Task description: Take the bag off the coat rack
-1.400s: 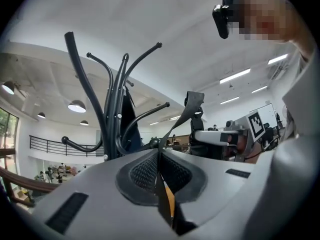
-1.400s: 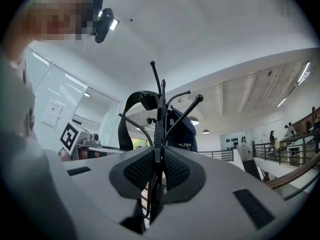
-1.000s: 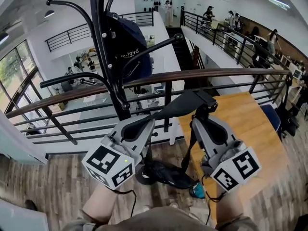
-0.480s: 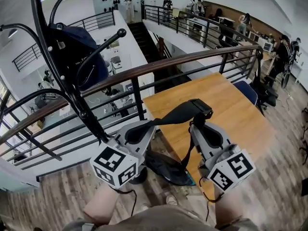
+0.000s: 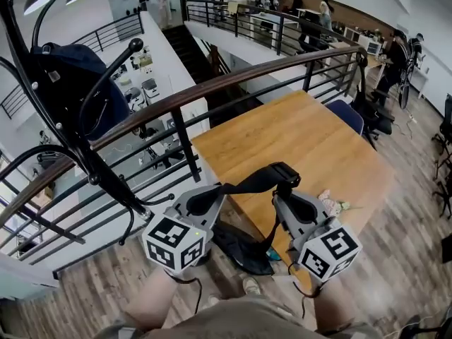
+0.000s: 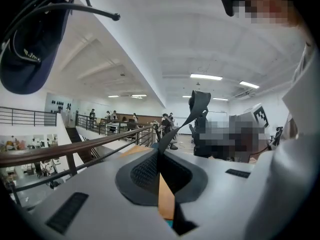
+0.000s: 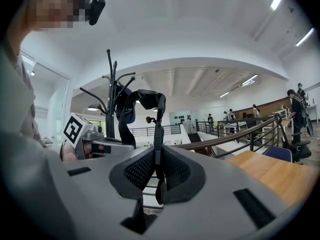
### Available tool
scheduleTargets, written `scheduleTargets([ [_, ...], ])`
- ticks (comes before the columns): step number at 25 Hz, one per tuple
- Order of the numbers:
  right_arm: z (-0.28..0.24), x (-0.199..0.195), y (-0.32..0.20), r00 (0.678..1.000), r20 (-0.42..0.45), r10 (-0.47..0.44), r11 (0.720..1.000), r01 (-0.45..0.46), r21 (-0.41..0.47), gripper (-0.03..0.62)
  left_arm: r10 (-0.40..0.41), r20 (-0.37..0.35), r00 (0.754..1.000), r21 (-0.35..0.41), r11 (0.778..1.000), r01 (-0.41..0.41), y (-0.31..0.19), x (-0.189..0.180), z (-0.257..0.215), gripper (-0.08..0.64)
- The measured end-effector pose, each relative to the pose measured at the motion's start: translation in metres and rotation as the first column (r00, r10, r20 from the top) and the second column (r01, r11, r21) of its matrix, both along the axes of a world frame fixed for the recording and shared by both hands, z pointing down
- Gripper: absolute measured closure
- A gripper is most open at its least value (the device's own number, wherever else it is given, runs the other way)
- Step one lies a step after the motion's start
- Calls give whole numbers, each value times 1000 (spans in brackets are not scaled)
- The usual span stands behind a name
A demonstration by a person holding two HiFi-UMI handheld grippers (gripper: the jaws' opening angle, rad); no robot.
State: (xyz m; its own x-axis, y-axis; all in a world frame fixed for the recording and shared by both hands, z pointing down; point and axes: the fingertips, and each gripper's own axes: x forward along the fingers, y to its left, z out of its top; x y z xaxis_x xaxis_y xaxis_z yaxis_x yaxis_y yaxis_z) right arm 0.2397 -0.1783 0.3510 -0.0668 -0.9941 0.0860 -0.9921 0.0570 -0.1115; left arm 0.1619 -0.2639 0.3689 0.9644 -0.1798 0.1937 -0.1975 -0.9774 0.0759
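Observation:
A black bag (image 5: 244, 244) hangs by its strap (image 5: 258, 181), which arches between my two grippers. My left gripper (image 5: 205, 198) is shut on one end of the strap (image 6: 187, 119), and my right gripper (image 5: 289, 202) is shut on the other end (image 7: 157, 129). The bag's body dangles below and between them, above the floor. The black coat rack (image 5: 92, 168) stands to the left, apart from the bag. A dark blue cap (image 5: 63, 90) hangs on it. In the right gripper view the rack (image 7: 110, 99) shows behind the strap.
A wooden table (image 5: 311, 147) lies ahead and to the right, with a small object on its near edge. A brown-topped railing (image 5: 212, 87) runs behind the rack and table, over a drop to a lower floor. A blue chair (image 5: 346, 115) stands by the table; people are far off.
Both grippers and the bag have swung right, away from the coat rack and toward the wooden table. The rack now sits farther left. Both grips on the strap are unchanged.

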Motion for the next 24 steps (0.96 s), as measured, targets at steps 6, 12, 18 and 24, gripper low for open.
scheduleTargets([
  [6,46,4,4,999,36,12,993,-8,-114,537,7,85,996,-64,998,-1,1,1,47,543],
  [12,63,5,7,999,48,17,987,-9,-163,537,6,123,992,-88,996,5,5,-1,69,543],
  [18,60,2,3,999,51,2,988,6,-156,537,-6,112,994,-71,997,14,1,-5,60,543],
  [24,61,-2,6,998,63,-9,987,19,-157,537,-8,121,993,-52,999,14,5,-10,59,543],
])
